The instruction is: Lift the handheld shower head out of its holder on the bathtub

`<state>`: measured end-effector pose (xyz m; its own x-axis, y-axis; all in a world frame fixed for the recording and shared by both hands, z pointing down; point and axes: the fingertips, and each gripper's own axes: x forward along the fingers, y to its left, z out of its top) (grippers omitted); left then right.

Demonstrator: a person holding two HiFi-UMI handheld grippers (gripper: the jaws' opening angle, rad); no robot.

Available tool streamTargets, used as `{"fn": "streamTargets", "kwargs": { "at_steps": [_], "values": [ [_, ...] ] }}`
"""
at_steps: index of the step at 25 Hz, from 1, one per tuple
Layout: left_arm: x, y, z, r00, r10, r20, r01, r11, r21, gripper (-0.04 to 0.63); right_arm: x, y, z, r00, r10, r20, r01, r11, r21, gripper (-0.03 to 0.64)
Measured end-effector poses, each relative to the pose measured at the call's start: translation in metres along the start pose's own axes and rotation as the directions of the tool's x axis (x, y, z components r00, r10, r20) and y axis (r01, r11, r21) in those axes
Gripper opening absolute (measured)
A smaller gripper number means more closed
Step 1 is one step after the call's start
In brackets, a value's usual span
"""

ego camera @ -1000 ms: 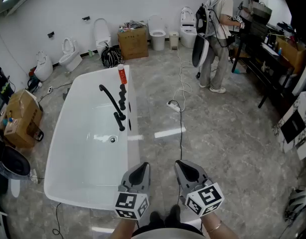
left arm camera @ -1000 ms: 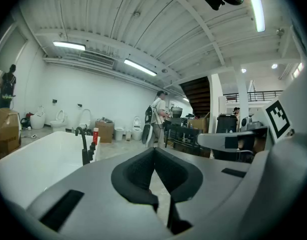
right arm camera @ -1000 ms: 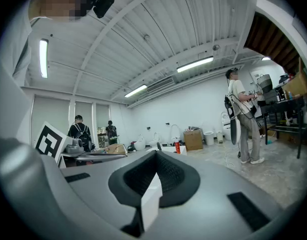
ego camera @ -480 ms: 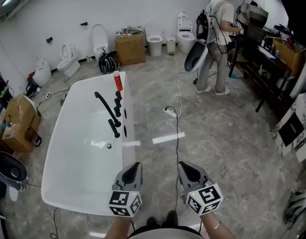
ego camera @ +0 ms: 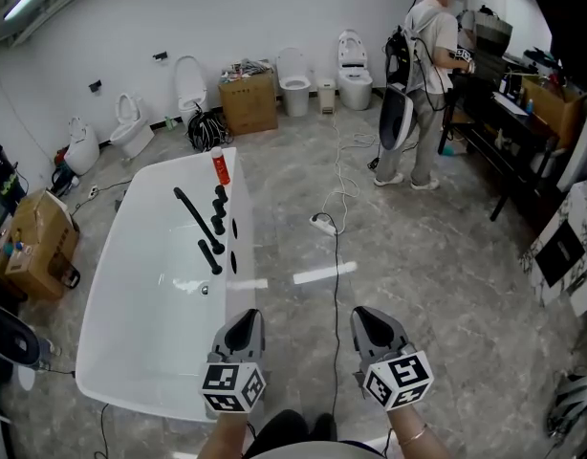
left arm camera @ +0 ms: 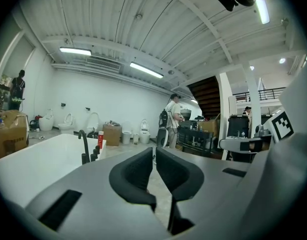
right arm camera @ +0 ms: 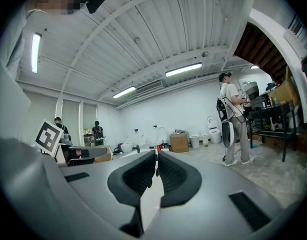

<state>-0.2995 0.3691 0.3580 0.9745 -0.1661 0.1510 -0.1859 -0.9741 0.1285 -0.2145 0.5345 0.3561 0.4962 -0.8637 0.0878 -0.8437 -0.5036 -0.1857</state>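
Observation:
A white bathtub (ego camera: pixel 131 352) lies at the left of the head view. On its right rim stand black fittings: a long curved spout (ego camera: pixel 193 220), round knobs (ego camera: pixel 220 208) and, nearest me, a short black wand (ego camera: pixel 209 256) that looks like the handheld shower head in its holder. My left gripper (ego camera: pixel 244 325) is shut and empty beside the tub's near right corner, well short of the fittings. My right gripper (ego camera: pixel 370 321) is shut and empty over the floor to its right. In the left gripper view the spout (left arm camera: pixel 83 144) shows far ahead, left of the jaws.
A red bottle (ego camera: pixel 218 167) stands on the tub's far rim. A cable and power strip (ego camera: pixel 322 224) lie on the floor right of the tub. A person (ego camera: pixel 427 75) stands at a dark bench at the back right. Toilets and a cardboard box (ego camera: pixel 249 101) line the far wall.
Both grippers have moved across the floor alongside the tub and stand a little further apart. The tub sits further left in the view. The person at the back has shifted.

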Motion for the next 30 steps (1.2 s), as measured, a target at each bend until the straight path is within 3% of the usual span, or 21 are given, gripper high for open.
{"fn": "streamTargets", "kwargs": {
  "at_steps": [9, 17, 23, 30],
  "values": [
    [0.036, -0.008, -0.006, 1.0, 0.021, -0.003, -0.021, 1.0, 0.019, 0.19, 0.0, -0.033, -0.008, 1.0, -0.005, -0.004, 0.005, 1.0, 0.027, 0.006],
    [0.088, 0.023, 0.002, 0.999, 0.037, -0.01, -0.037, 0.999, 0.014, 0.218, 0.056, -0.054, -0.007, 1.0, -0.003, -0.03, 0.004, 0.999, 0.048, 0.006],
    [0.166, 0.078, -0.001, 0.999, 0.049, -0.007, -0.049, 0.999, 0.01, 0.229, 0.142, -0.075, -0.013, 0.999, 0.014, -0.045, -0.011, 0.999, 0.049, 0.006],
    [0.273, 0.172, 0.014, 0.998, 0.058, -0.023, -0.057, 0.997, 0.054, 0.235, 0.292, -0.096, -0.004, 0.997, 0.025, -0.068, -0.02, 0.998, 0.064, 0.006]
  ]
}}
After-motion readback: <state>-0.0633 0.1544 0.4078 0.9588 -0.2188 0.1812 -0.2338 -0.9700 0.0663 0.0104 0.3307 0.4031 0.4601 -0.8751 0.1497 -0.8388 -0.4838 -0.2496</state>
